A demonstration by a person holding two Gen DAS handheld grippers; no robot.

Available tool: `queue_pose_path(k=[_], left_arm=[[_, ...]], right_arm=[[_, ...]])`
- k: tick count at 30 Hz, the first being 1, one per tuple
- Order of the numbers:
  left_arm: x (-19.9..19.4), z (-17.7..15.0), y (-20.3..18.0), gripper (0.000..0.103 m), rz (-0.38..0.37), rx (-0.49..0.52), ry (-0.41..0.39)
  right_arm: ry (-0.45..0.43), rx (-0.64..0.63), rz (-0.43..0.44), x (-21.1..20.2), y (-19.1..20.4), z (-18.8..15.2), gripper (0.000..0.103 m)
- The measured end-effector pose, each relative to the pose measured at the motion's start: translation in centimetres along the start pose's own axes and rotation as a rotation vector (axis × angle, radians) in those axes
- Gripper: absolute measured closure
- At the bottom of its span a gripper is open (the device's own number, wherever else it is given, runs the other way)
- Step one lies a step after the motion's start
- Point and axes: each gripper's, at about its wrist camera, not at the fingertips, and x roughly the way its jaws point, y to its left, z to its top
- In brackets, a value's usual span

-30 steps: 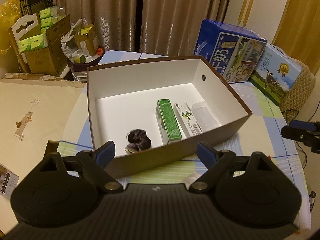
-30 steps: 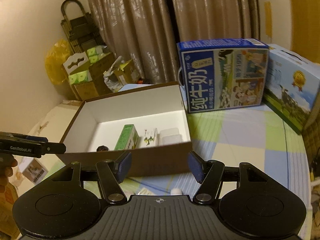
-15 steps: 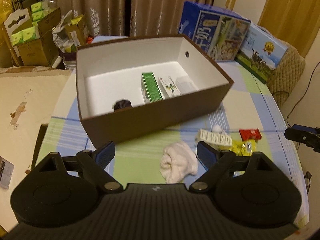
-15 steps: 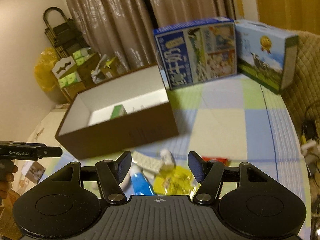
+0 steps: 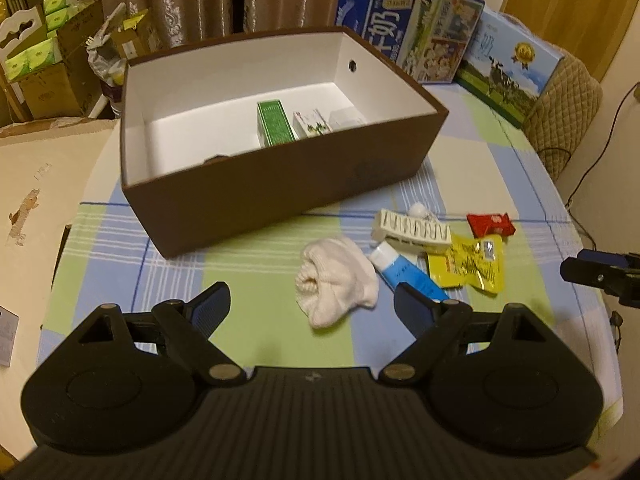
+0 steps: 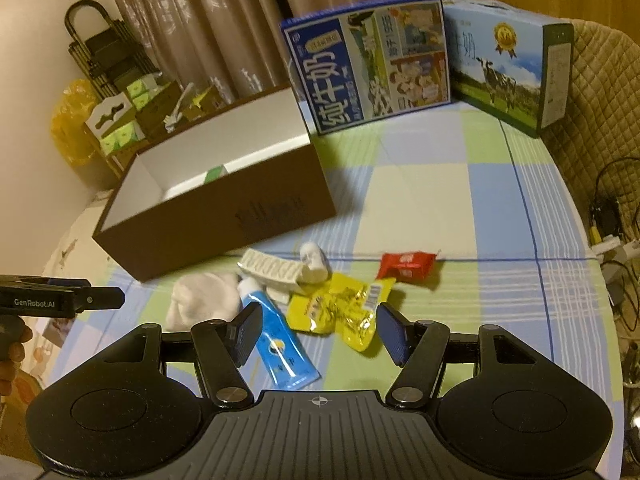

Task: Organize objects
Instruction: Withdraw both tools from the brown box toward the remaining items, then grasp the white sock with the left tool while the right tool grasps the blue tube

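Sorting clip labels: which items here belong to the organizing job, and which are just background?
Job: brown cardboard box; white knitted sock; blue-and-white tube; white plastic hair claw; yellow foil packet; red snack wrapper.

Background: blue milk carton case; cow-print case; brown curtains.

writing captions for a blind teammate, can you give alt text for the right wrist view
The open right gripper hovers over a small pile on a checked tablecloth: a blue tube, a yellow packet, a white sock, a white hair clip and a red packet. Behind them sits an open brown box, with two milk cartons further back.
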Motion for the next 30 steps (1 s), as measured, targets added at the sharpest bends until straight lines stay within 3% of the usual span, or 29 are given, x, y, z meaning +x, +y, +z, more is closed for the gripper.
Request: queue_pose_path(k=[17, 30], left_arm=[[5.0, -1.5, -1.4, 0.017, 0.000, 0.054, 0.065], [10.8, -0.1, -1.0, 0.017, -0.007, 0.055, 0.081]], right_arm=[[0.068, 0.057, -0.060, 1.6, -2.0, -1.3, 0.043], [0.075, 0.145, -0.135, 1.5, -5.0, -1.7, 0.043]])
